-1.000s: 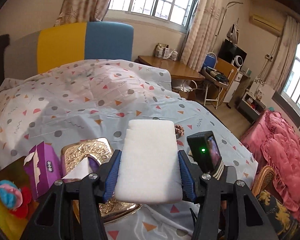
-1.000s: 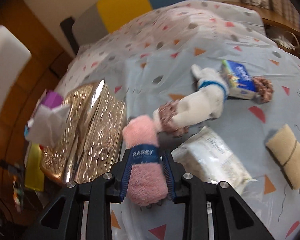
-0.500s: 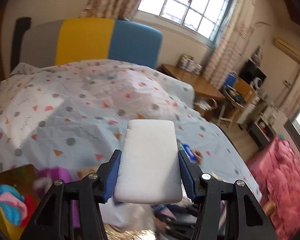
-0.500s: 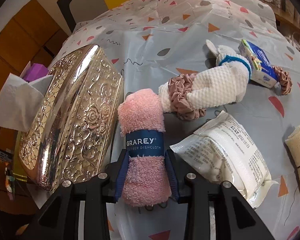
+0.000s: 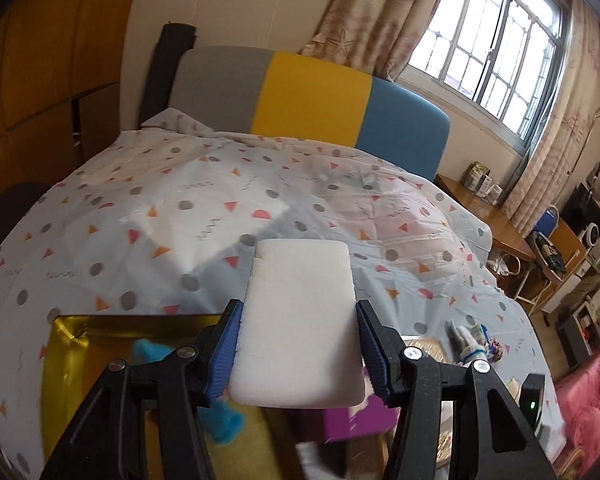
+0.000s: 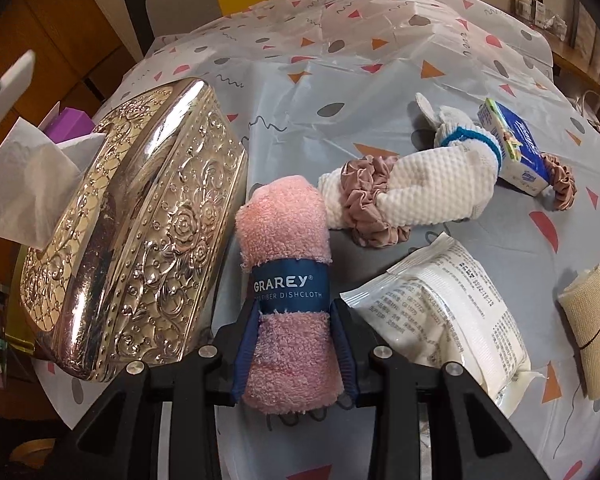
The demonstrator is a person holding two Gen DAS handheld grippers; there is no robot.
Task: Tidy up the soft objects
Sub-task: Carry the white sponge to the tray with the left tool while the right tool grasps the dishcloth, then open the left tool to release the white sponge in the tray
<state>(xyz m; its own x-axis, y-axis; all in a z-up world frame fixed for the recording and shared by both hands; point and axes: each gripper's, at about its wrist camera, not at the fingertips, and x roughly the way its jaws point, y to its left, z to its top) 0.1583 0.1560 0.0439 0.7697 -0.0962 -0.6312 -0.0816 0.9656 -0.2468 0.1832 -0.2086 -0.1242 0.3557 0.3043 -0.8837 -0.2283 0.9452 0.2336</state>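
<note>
My left tongs (image 5: 298, 354) grip a white rectangular foam sponge (image 5: 298, 320) above the gold foil box (image 5: 84, 344), over the patterned bed sheet (image 5: 220, 216). My right tongs (image 6: 294, 344) pinch a rolled pink microfiber dishcloth w/ blue band (image 6: 286, 280) low on the sheet, embossed gold tissue box (image 6: 140, 232) at 9 o'clock, white sealed packet (image 6: 440, 312) at 3.

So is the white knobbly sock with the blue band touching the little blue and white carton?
Touching. In the right wrist view the white knobbly sock presses its blue-banded end against the little carton, no gap between them.
</note>
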